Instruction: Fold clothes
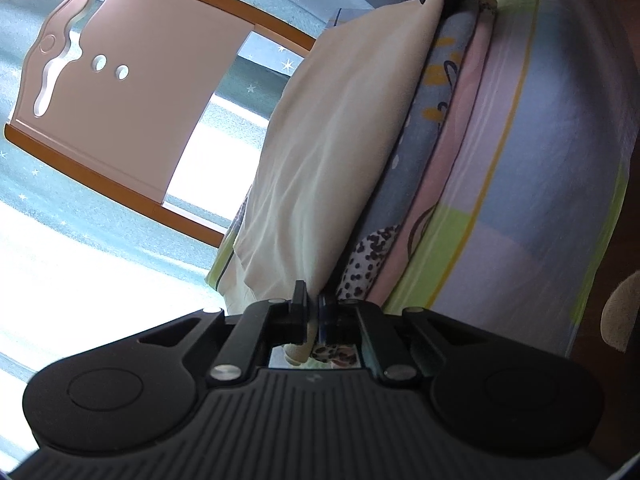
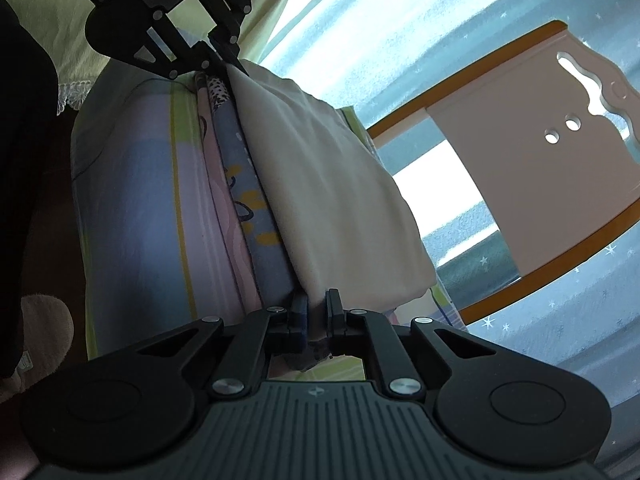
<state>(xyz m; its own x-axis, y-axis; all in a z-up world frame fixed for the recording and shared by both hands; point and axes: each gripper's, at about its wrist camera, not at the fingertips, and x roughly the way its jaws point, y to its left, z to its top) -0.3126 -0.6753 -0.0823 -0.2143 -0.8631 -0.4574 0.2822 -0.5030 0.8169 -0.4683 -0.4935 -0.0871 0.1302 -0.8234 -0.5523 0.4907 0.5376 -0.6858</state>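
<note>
Above the pastel-striped bed [image 1: 552,128], we stretch a soft, light cream cloth garment [image 1: 332,140] taut between us, both the left tool [image 1: 313,312] and right tool [image 2: 317,310] clamped on opposite edges; it drapes limply.

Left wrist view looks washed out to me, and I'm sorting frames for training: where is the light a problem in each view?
Left wrist view: the window is blown out to white at lower left, while the cream garment stays readable. Right wrist view: backlit, with the left edge in deep shadow and the striped bedsheet dim. Both views bend the headboard with fisheye curvature.
</note>
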